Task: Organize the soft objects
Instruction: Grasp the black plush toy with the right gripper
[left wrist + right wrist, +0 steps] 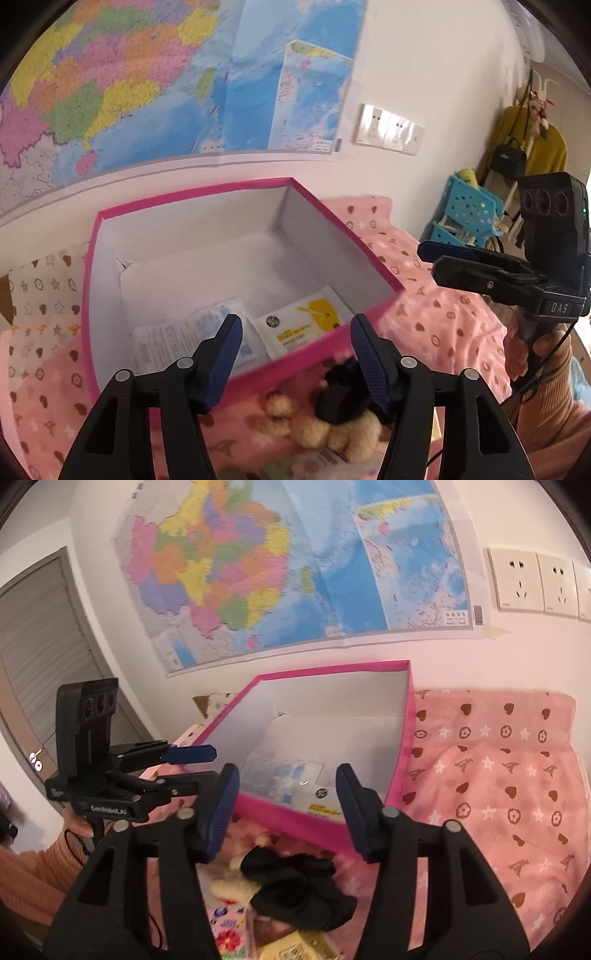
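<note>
My left gripper (295,354) hangs with its blue-padded jaws spread wide and nothing between them. My right gripper (286,805) is likewise spread apart and empty.

Nearest to me, at the front edge of the pink patterned blanket (498,775) that covers the bed, lies a crumpled black fabric piece (295,890). It rests partly on top of a cream fluffy plush toy (325,428), touching it. A flat floral-printed packet (229,934) lies just beside them, at the very bottom of the right wrist view.

Just behind this pile stands an open rectangular cardboard box with pink outside and white lining (354,236), set on the blanket. Two flat soft packs lie on its floor against the near wall: a white-and-blue pack (207,328) and, touching its right side, a white-and-yellow pack (303,321).

The box's far wall stands near the white wall behind the bed. On that wall hang a large coloured map (295,565) and, to its right, a row of white wall sockets (539,583).
</note>
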Demonstrator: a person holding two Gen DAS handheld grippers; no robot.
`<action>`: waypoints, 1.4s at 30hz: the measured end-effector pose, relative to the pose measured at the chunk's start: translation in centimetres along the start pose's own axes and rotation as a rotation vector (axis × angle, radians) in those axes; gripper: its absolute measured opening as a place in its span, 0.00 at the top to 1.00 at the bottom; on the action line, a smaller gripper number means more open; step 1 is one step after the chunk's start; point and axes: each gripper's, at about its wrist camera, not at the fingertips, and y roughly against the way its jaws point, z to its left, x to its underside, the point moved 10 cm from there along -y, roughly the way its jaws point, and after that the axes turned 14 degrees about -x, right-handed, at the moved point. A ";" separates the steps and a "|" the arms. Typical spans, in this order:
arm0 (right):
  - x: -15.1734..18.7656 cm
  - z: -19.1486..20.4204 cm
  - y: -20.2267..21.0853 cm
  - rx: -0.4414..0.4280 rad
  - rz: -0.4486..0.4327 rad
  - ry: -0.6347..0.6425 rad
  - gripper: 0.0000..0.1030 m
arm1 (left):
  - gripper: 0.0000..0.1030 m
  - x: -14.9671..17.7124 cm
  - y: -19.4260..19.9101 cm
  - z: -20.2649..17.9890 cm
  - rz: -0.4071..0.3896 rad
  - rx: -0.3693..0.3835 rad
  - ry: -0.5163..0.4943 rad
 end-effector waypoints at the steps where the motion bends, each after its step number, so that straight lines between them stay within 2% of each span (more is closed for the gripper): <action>1: 0.6 0.5 0.3 -0.002 0.007 0.009 0.42 | 0.39 0.3 0.3 -0.1 -0.002 0.007 0.001; 4: 2.2 1.2 0.8 0.003 0.040 0.024 0.36 | 0.39 1.4 1.1 -0.4 0.005 0.034 0.010; 8: 5.9 1.3 0.5 0.038 0.130 0.052 0.28 | 0.39 3.1 1.6 -0.6 0.019 0.043 0.009; 16: 12.5 -1.8 -2.5 0.147 0.303 0.047 0.27 | 0.39 6.0 0.1 -1.5 0.091 0.059 0.003; 23: 12.6 -3.1 -3.8 0.198 0.290 0.100 0.27 | 0.39 7.5 -1.1 -2.1 0.138 0.069 -0.002; 25: 12.5 -3.0 -4.2 0.188 0.290 0.106 0.32 | 0.39 7.6 -1.4 -2.1 0.146 0.075 0.003; 27: 12.5 -2.8 -4.6 0.166 0.294 0.110 0.51 | 0.39 7.7 -1.6 -1.9 0.153 0.077 0.006; 29: 12.5 -2.8 -5.1 0.154 0.303 0.110 0.60 | 0.39 7.7 -1.8 -1.9 0.160 0.084 0.011; 32: 12.4 -2.9 -5.1 0.142 0.303 0.088 0.79 | 0.39 7.7 -2.1 -2.0 0.165 0.090 0.016; 39: 10.0 -1.7 -3.0 0.084 0.207 0.045 0.90 | 0.39 7.4 -2.3 -2.7 0.165 0.115 0.005; 42: 8.6 -0.6 -2.1 0.055 0.162 0.040 0.91 | 0.39 7.4 -1.9 -3.6 0.152 0.133 -0.029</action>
